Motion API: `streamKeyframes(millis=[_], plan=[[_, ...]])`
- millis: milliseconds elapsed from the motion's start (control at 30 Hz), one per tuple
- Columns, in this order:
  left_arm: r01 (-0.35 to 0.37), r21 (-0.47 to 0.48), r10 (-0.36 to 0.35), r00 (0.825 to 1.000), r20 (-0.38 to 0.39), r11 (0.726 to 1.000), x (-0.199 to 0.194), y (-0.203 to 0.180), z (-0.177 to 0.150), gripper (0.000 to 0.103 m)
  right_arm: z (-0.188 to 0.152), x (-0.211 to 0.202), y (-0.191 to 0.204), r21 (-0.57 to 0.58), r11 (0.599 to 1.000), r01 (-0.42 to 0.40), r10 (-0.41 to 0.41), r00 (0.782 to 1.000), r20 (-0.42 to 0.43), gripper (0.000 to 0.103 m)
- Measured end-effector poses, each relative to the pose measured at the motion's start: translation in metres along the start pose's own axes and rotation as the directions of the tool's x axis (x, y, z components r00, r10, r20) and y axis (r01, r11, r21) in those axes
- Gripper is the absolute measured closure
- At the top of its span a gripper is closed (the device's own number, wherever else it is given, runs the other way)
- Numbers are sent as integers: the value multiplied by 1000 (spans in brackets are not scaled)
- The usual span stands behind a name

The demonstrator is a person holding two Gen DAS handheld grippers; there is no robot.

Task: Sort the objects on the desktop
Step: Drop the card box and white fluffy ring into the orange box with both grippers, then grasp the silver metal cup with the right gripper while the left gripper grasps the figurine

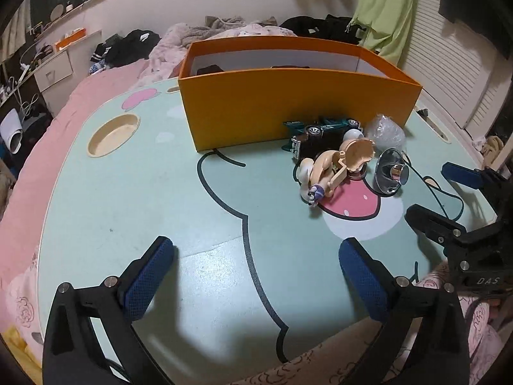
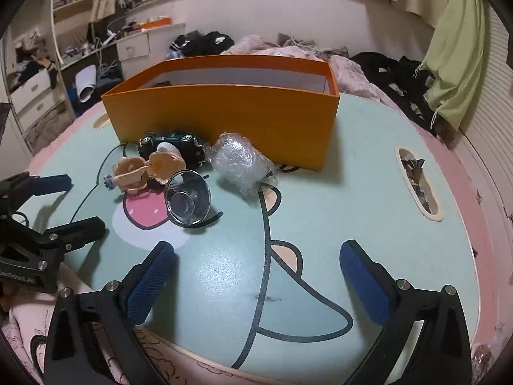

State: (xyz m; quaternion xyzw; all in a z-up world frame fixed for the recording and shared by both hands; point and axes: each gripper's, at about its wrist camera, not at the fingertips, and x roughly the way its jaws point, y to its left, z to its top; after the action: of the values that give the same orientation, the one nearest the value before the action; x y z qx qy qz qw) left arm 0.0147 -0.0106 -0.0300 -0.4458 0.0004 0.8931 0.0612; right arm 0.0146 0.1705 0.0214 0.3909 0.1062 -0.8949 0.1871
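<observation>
Both grippers, left (image 1: 256,276) and right (image 2: 258,276), spread wide and empty over the lap table's (image 2: 352,192) near edge (toy car (image 2: 174,147), figurine (image 2: 144,173), orange box (image 2: 224,112) beyond).

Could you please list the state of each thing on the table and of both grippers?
Orange box: upright, lidless, dark items inside.
Toy car: on its side against the box.
Figurine: lying down.
Glass cup: tipped on its side.
Bubble-wrap bundle: lying wrapped.
Left gripper: open, empty.
Right gripper: open, empty.
</observation>
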Motion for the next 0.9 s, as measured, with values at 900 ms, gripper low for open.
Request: streamKeyframes(millis=[900], plan=[[1,-4,-1,1000,8,1000,-10,3,6,0,35,-19,1,33,998,-55,52,995,86,1]])
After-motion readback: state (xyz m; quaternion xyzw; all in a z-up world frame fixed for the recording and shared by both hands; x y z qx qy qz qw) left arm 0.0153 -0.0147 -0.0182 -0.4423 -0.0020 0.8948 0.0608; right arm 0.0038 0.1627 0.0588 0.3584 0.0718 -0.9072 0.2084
